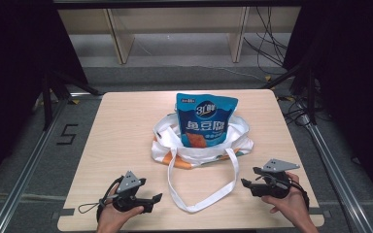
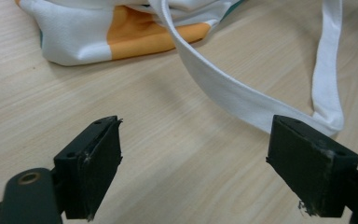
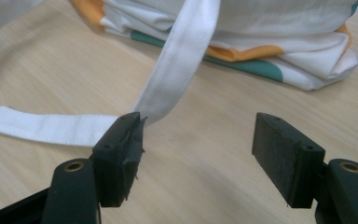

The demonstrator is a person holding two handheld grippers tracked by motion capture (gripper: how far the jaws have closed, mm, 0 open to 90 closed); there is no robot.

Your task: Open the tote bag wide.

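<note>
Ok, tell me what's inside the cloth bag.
A blue snack pouch stands upright in the white cloth bag, its upper part sticking out of the opening. Its bottom is hidden by the fabric, as is anything else inside.

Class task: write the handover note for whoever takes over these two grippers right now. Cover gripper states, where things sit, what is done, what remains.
Left gripper: open, holding nothing, near the table's front edge.
Right gripper: open, holding nothing, just right of the strap.
Tote bag: mid-table, its white strap looped loose toward the front edge.
Snack pouch: upright inside the bag, top sticking out.
Done: pouch is in the bag.
Left: probably take up the strap; neither gripper holds it.
</note>
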